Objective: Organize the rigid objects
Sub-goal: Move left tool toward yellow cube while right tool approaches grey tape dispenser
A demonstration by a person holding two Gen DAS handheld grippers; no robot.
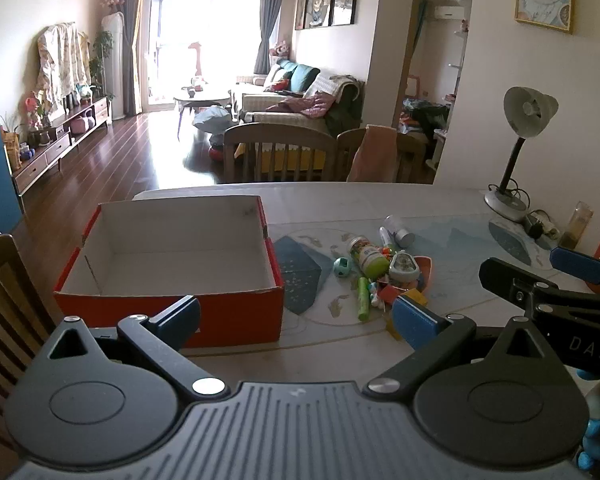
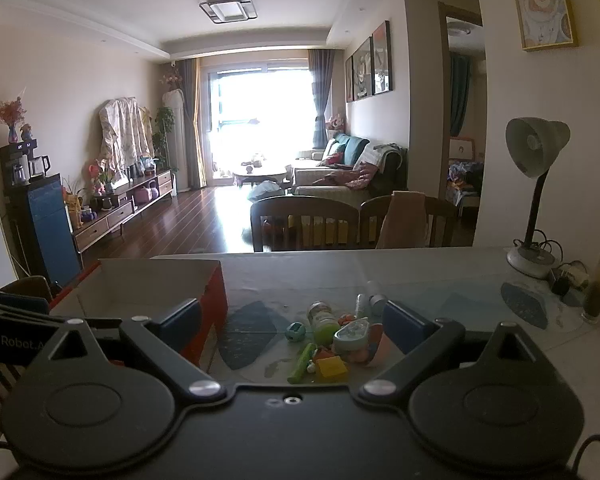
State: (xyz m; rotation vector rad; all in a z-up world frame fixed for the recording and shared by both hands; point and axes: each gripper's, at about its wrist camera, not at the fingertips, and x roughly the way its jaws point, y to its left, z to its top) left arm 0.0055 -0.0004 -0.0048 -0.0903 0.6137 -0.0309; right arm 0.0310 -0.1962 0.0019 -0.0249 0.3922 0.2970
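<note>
Both wrist views look forward and slightly down across the worktop (image 1: 440, 208) from its near edge, the left nearer the red box (image 1: 168, 304), sharing the toy pile (image 2: 332, 344) and living room beyond.

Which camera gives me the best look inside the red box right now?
The left wrist view. It looks down into the red box, showing the bare white floor and all four walls. The right wrist view catches only its far right corner, low and dim, partly behind that gripper's own finger.
</note>
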